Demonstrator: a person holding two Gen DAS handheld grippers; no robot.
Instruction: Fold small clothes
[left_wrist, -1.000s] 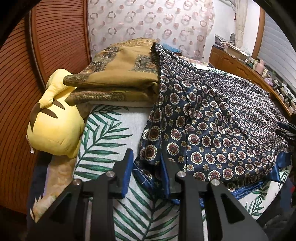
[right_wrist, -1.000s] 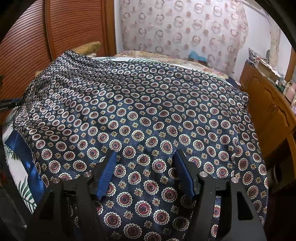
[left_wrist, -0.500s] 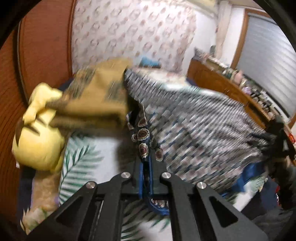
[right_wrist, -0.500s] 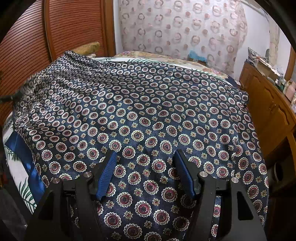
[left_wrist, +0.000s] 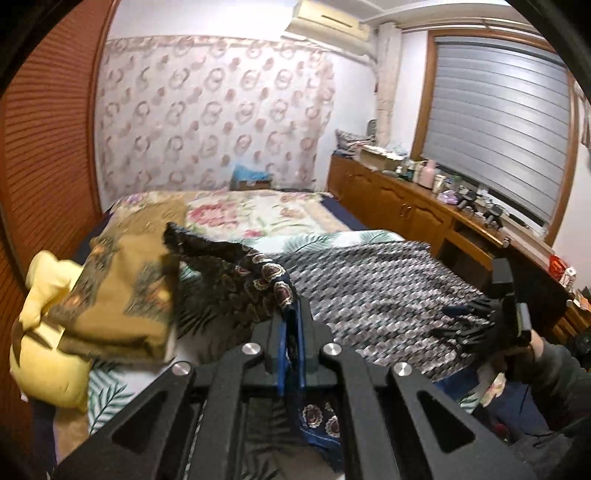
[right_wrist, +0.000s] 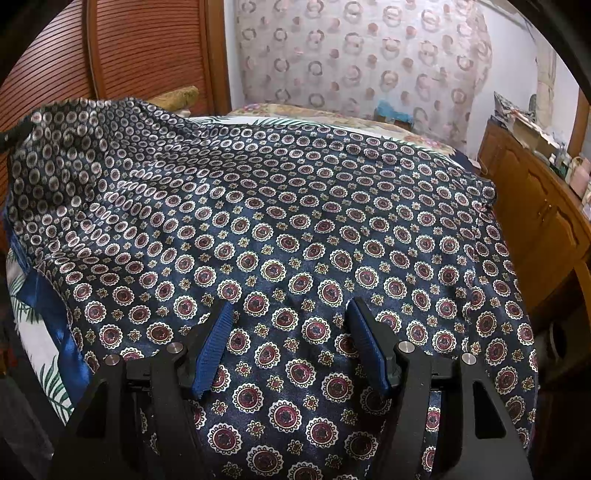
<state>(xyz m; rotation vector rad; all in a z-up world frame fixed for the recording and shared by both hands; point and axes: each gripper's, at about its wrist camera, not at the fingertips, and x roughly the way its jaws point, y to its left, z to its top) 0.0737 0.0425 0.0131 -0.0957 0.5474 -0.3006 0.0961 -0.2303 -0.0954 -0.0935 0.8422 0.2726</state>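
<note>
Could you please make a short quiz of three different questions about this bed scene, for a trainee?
1. True or false: the left gripper is shut on the patterned navy cloth.
2. The right gripper has its jaws: A) shut on the cloth, B) open over the cloth, C) shut on the yellow plush toy.
3. Fill in: the folded mustard fabric lies beside the ____ plush toy.

Key: 1 true; 2 B; 3 yellow.
</note>
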